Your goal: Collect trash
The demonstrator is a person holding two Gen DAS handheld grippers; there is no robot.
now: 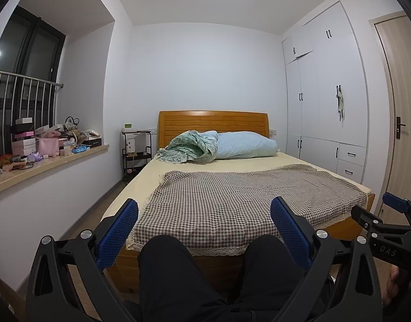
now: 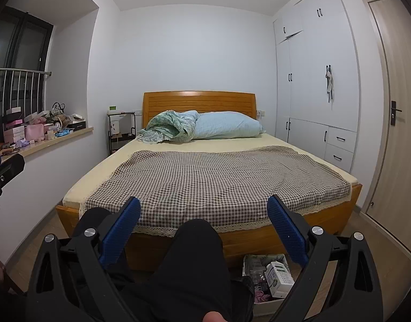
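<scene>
Black-trousered knees (image 1: 178,268) sit nearest, between the spread, empty fingers of both the left gripper (image 1: 204,214) and the right gripper (image 2: 204,212). Ahead lies a bed (image 2: 205,177); the trash box (image 2: 267,273) stands on the floor at its foot, below the right gripper.

A wooden bed (image 1: 213,122) fills the middle of the room, its headboard against the far wall. A brown checked cloth (image 1: 232,201) covers the near half of the mattress; a pale blue pillow (image 1: 245,145) and a crumpled green blanket (image 1: 192,147) lie at the far end, touching. A black bedside rack (image 1: 137,155) stands left of the headboard. White wardrobes (image 1: 326,94) line the right wall, beside a door (image 1: 401,107). The left window ledge (image 1: 49,166) holds boxes.
</scene>
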